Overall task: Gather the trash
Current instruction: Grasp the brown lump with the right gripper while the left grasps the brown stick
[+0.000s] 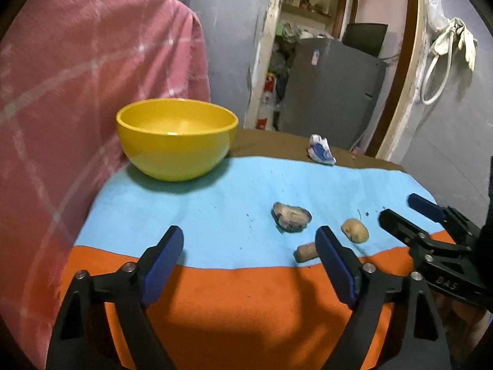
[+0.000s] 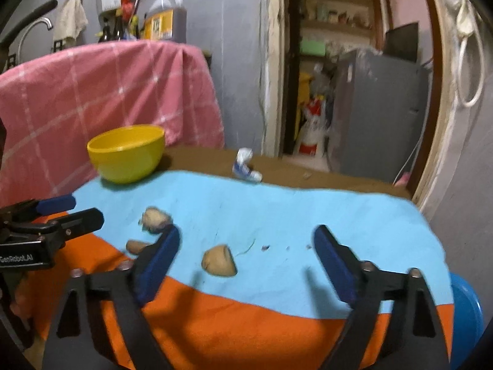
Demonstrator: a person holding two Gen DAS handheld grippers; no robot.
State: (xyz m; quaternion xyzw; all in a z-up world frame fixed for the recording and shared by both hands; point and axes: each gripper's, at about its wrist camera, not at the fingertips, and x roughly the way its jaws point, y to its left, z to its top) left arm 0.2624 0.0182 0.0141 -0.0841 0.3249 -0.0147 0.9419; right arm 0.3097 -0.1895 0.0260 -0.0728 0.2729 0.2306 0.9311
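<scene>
Pink checked cloth [image 1: 92, 77] is hanging at far left, draped over something tall beside the counter [image 1: 215, 308]. The counter is wearing a cover in orange, light blue and brown bands.

Yellow bowl [image 1: 177, 137] is sitting upright at the blue band's far left, just in front of the pink cloth; nothing is showing inside it.

Left tool [image 1: 249, 240] is hovering over the orange band, jaws standing wide, nothing between them.

Trash is lying loose on the blue band: a greyish crumpled scrap [image 1: 291, 217] near the middle, a small brown cork-like piece [image 1: 306, 251] at the blue-orange edge just beside the left tool's right finger, and a tan lump [image 1: 355, 230] to the right of both. All three are apart from each other.

A white-and-blue crumpled wrapper [image 1: 322, 150] is resting further back, on the brown band.

Right tool [image 2: 246, 243] is hanging at the right, jaws wide, gripping nothing; in its own view the tan lump [image 2: 219, 260] is lying on the cloth between the fingers, untouched.

Doorway and a grey fridge [image 1: 332, 86] are showing behind.
</scene>
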